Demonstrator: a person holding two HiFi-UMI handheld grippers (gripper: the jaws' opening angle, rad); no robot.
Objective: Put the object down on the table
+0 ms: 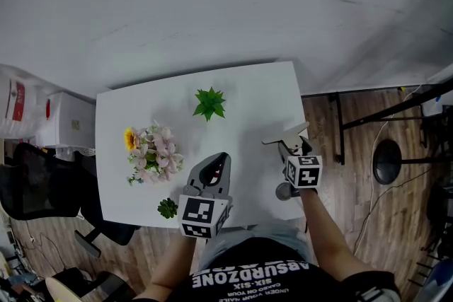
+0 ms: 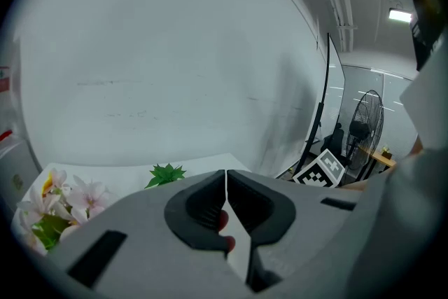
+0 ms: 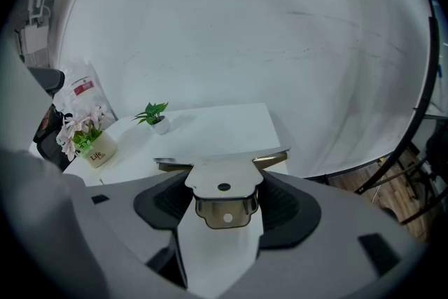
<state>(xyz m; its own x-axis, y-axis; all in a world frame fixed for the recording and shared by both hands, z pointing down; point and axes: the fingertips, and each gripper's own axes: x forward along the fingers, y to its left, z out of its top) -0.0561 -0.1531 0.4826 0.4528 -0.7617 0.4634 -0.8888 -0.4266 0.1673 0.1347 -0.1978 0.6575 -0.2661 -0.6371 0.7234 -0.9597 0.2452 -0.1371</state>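
You are at the put-down step, and it is not done yet. Your right gripper (image 3: 224,201) is clamped on a flat metal piece (image 3: 223,182) with a small hole in it and two thin arms sticking out to the sides. In the head view, the metal piece (image 1: 287,134) sits right of the middle of the frame, over the right edge of the white table (image 1: 255,92). It looks like it is up in the air, but you cannot tell for sure if it touches.

Your left gripper (image 2: 225,177) has its jaws pressed together, with only a thin slit between them. Small red spots show low in the slit; you cannot tell what they are. It seems to hold nothing.

Next, you likely need to bring the metal piece down over a bare part of the table, lay it flat, and then let the jaws go apart. The edge is close, so moving a little toward the middle looks safer.

The table is smooth and white. On it are a green plant (image 1: 209,103), a pot of pink flowers (image 1: 152,152) and a tiny green plant (image 1: 168,208) near the bottom edge. Around it are a pale wall, a wood floor (image 1: 340,173), a black chair (image 1: 35,187) at the left and a fan (image 1: 388,160) at the right.
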